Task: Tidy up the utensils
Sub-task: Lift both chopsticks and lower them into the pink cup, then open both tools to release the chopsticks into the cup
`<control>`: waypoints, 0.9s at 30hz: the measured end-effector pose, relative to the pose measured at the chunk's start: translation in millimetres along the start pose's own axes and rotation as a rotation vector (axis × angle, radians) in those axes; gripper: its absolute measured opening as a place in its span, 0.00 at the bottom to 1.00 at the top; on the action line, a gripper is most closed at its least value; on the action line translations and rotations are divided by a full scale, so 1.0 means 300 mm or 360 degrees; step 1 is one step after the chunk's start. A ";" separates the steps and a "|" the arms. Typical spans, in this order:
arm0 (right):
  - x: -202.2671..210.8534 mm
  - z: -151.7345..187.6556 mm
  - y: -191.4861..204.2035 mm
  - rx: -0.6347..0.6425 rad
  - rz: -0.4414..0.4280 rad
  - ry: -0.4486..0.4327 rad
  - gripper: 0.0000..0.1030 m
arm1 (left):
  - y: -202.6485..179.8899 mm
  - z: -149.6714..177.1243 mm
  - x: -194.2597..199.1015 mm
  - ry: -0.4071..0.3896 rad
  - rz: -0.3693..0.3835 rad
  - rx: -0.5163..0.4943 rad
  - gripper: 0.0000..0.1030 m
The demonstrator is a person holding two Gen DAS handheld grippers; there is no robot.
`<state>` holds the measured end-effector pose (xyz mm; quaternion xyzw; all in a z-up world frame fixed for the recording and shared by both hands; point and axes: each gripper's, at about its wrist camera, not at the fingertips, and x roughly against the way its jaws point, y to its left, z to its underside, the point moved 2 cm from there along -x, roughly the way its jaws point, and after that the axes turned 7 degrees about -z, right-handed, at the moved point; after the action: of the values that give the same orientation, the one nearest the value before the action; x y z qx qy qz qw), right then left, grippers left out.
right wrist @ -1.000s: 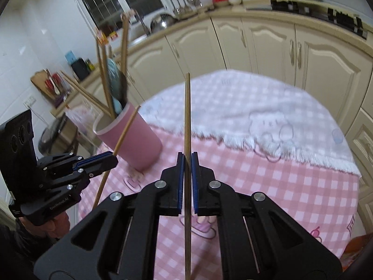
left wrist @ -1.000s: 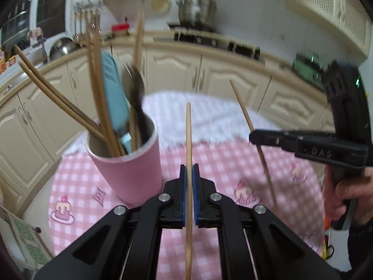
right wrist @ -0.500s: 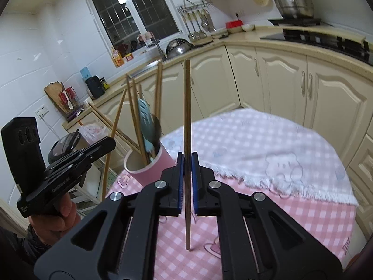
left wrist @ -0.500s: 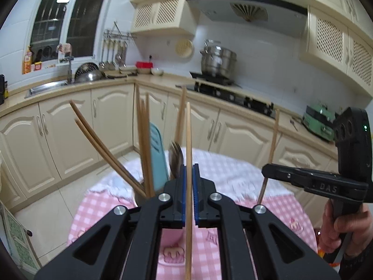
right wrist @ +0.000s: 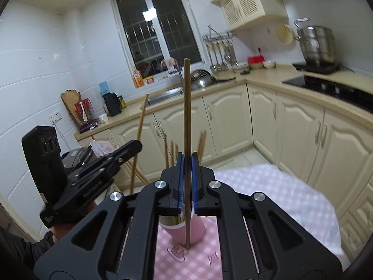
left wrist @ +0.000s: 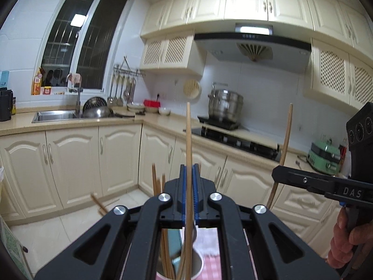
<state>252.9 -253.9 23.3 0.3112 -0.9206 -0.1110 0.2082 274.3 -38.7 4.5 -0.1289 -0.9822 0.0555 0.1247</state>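
My left gripper (left wrist: 189,175) is shut on a wooden chopstick (left wrist: 189,140) held upright; its lower end reaches into the pink cup (left wrist: 198,270) right below, which holds several chopsticks and a teal utensil. My right gripper (right wrist: 187,163) is shut on another upright chopstick (right wrist: 186,107), whose tip hangs in front of the pink cup (right wrist: 198,231) above the checked tablecloth (right wrist: 268,200). The right gripper (left wrist: 279,173) also shows in the left wrist view with its chopstick (left wrist: 286,137); the left gripper (right wrist: 135,145) shows in the right wrist view with its chopstick (right wrist: 139,126).
Cream kitchen cabinets (left wrist: 77,163) and a counter with a sink (left wrist: 53,115) run behind. A steel pot (left wrist: 223,105) sits on the stove at the right. The floor (left wrist: 70,221) lies beyond the table edge.
Both grippers have risen and tilted up, so the cup has dropped low in both views. The left chopstick's lower end now sits in the cup.
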 end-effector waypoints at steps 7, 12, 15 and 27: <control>-0.048 -0.097 0.047 0.0069 -0.0039 -0.0042 0.06 | 0.008 -0.078 -0.027 -0.0119 0.0006 0.0054 0.04; -0.087 -0.120 0.064 0.0095 -0.0060 -0.0034 0.06 | 0.018 -0.096 -0.052 -0.0162 0.0004 0.0088 0.04; -0.110 -0.126 0.070 0.0108 -0.0064 -0.0022 0.06 | 0.018 -0.093 -0.069 -0.0172 0.0004 0.0093 0.04; -0.197 -0.104 0.049 0.0087 -0.0067 0.0043 0.06 | 0.035 -0.019 -0.127 -0.0130 -0.0011 0.0119 0.04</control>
<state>301.8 -208.2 37.4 0.3376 -0.9136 -0.0861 0.2096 314.0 -38.3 -0.3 -0.1183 -0.9842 0.0971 0.0894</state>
